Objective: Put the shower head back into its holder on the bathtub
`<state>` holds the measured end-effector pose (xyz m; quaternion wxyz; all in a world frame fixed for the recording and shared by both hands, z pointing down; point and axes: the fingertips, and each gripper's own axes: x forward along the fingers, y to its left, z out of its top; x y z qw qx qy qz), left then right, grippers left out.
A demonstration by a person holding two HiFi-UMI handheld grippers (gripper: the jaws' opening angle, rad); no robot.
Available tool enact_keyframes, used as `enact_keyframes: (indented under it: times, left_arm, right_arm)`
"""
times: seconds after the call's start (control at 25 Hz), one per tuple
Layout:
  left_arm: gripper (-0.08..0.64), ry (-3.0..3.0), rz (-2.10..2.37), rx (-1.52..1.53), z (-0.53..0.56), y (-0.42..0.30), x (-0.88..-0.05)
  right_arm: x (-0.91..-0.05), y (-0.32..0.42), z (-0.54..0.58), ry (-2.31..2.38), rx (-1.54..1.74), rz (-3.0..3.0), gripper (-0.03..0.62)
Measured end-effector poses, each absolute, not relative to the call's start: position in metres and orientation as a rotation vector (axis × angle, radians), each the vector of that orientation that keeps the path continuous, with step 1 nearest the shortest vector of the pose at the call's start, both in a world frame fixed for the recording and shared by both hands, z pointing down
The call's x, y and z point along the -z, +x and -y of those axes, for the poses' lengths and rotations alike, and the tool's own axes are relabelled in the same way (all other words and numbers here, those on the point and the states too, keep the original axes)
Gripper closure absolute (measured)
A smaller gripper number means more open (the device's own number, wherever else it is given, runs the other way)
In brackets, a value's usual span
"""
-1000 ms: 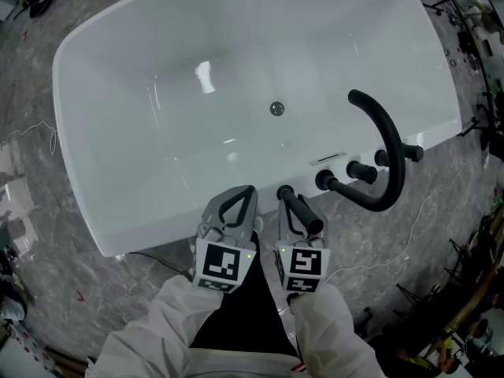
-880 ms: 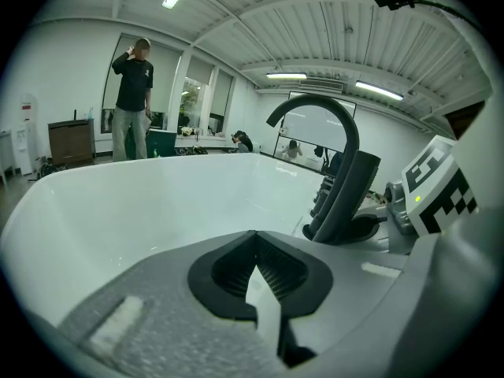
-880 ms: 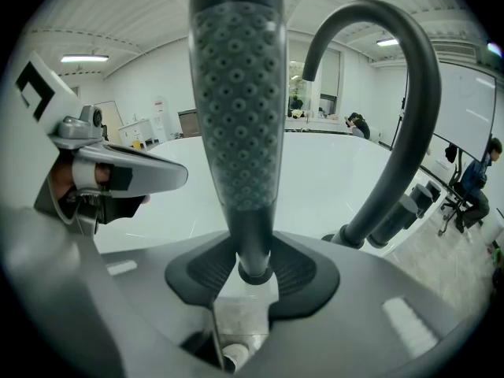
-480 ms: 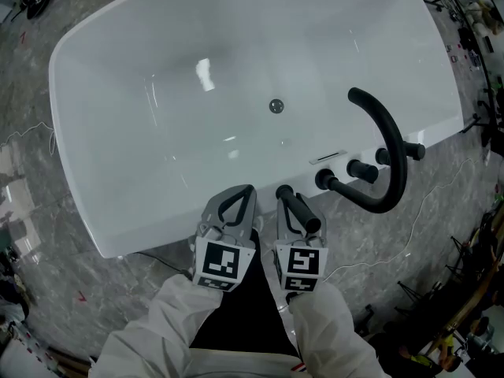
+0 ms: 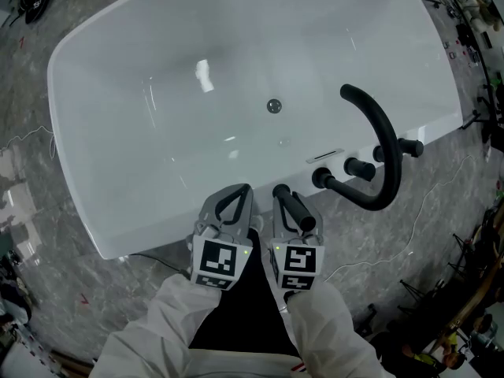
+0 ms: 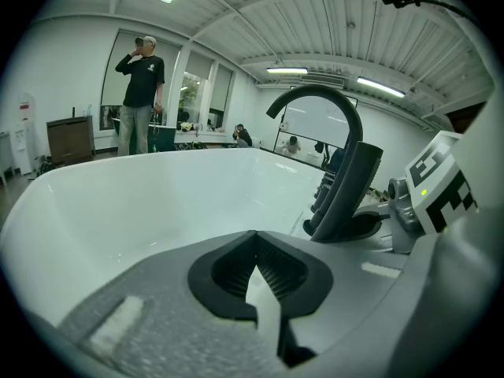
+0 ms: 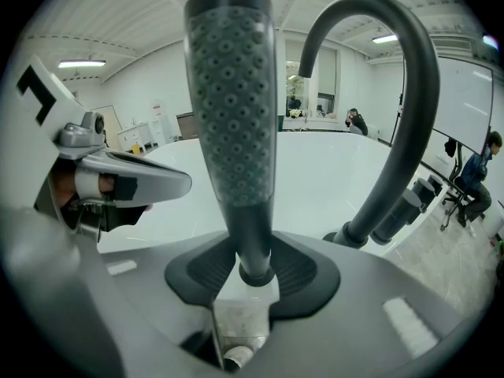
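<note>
While the left gripper [image 5: 233,204] sits pinched shut on nothing, the right gripper [image 7: 253,268] clamps the black shower head [image 7: 231,109] by its handle, both at the white bathtub [image 5: 118,172] rim, near the curved faucet [image 5: 383,148].

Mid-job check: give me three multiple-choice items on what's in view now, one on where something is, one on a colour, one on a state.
1. Where is the shower head?
A) on a shelf
B) between the jaws of the right gripper
C) in a bucket

2. What colour is the faucet spout?
A) black
B) chrome
C) white

3. How do the jaws of the left gripper stand?
A) wide apart
B) clamped on a cloth
C) together, nothing between

Answers:
1 B: the right gripper view shows its handle clamped between the jaws.
2 A: it arches black over the white bathtub.
3 C: the left gripper view shows the tips meeting, empty.
</note>
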<state>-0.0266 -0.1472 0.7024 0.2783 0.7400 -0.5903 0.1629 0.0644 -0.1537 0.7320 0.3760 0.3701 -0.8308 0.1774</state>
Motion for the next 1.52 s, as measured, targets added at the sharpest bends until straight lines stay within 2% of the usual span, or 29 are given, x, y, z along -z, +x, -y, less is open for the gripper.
enact_keyframes:
  times: [0.32, 0.64, 0.96, 1.52]
  left_arm:
    - [0.560, 1.983, 1.596, -0.449, 0.141, -0.020, -0.698]
    - [0.560, 1.992, 1.612, -0.468, 0.133, -0.008, -0.686]
    - [0.560, 2.020, 1.622, -0.504, 0.129, -0.010, -0.667]
    - [0.560, 2.075, 1.635, -0.493, 0.123, -0.010, -0.560]
  right_arm:
    - [-0.736, 0.066, 0.146, 0.924, -0.506, 2.127, 0.428]
    - [-0.728, 0.083, 0.135, 0.922, -0.533, 2.126, 0.431]
    - [-0.703, 0.101, 0.127, 0.972, -0.551, 2.155, 0.493]
    - [-0.563, 0.117, 0.148, 1.084, -0.552, 2.271, 0.531]
